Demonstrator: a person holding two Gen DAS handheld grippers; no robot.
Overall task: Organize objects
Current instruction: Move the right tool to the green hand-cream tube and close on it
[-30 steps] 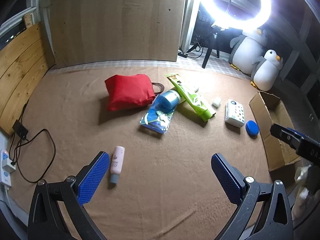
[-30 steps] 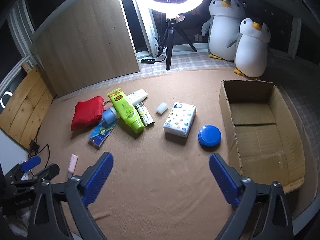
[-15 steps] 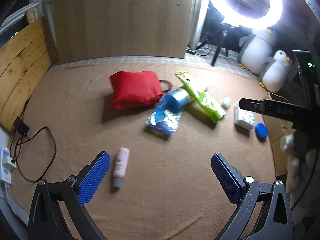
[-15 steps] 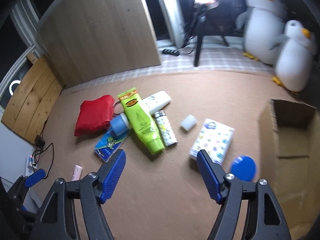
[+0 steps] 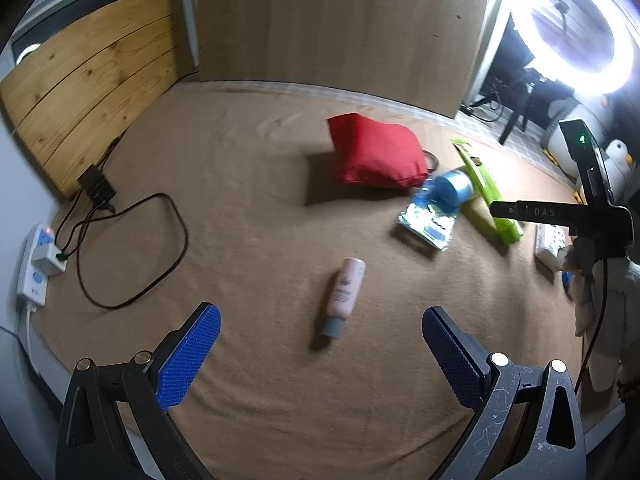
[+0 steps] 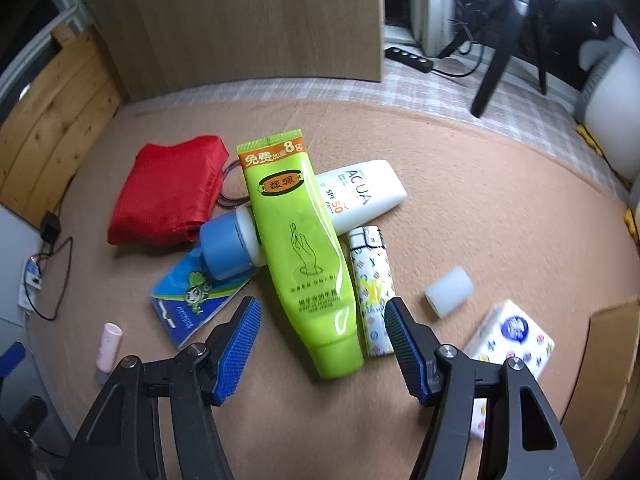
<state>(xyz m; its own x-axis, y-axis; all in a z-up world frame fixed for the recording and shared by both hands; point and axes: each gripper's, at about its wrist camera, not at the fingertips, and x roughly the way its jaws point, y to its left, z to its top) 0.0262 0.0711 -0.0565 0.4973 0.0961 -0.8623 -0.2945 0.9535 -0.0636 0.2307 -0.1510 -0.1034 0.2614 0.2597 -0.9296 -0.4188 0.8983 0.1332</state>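
Above the cluttered brown blanket [image 6: 460,184], the right gripper [image 6: 320,344], half-open and just narrowed, empty, should straddle the green tube's [image 6: 304,256] cap end squarely, avoiding the patterned lighter [image 6: 370,292]; left gripper [image 5: 320,354] gapes wide.

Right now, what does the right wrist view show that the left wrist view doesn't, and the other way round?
Only the right wrist view: the white sunscreen tube, patterned lighter and small white cap. Only the left wrist view: the ring light and the black cable looped on the mat. Both: the red pouch, green tube, blue-capped bottle and pink bottle.
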